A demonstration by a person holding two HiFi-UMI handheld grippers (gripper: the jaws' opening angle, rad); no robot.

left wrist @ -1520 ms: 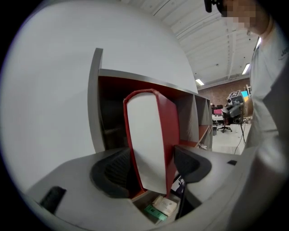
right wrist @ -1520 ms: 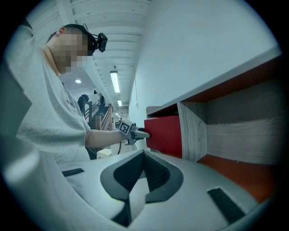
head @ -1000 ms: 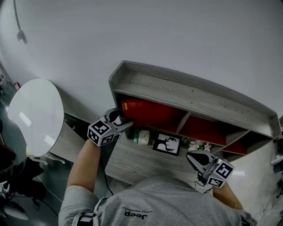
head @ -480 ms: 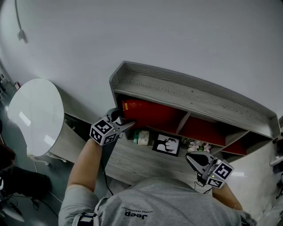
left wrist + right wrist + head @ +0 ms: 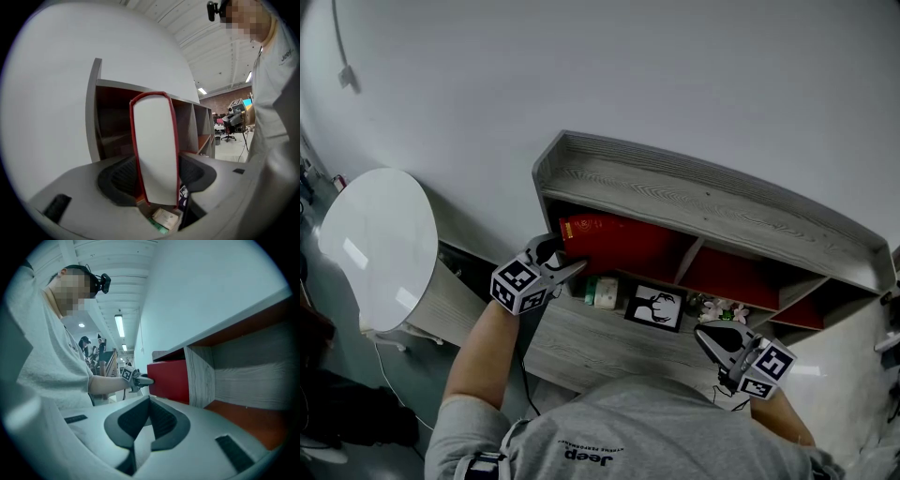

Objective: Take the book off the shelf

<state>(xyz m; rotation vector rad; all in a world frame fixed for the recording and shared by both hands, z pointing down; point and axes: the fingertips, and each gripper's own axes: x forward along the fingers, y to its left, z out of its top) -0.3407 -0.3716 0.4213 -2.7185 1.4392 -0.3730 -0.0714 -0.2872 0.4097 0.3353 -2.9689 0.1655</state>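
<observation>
1. Grey-bodied and nearest the person, the right hand-held gripper (image 5: 712,336) is held low over the worktop (image 5: 581,347). Its jaws are brought together with nothing between them. It is judged to be kept back so that the other arm's reach is left unobstructed.
2. Further out, the left hand-held gripper (image 5: 157,176) is pointed almost level into the leftmost compartment. Its jaws have just been closing and are seen pressed on the two covers of the red book (image 5: 154,140), which is gripped between the pads.
3. The book's pale page edge, framed by the red covers, is turned towards that gripper. Only this outer end is offered, which is judged to be why the book is pinched from the front.
4. Farthest off, most of the book is lodged inside the wooden shelf (image 5: 675,202), just beside its left side wall. The withdrawal is therefore judged not yet done.
</observation>
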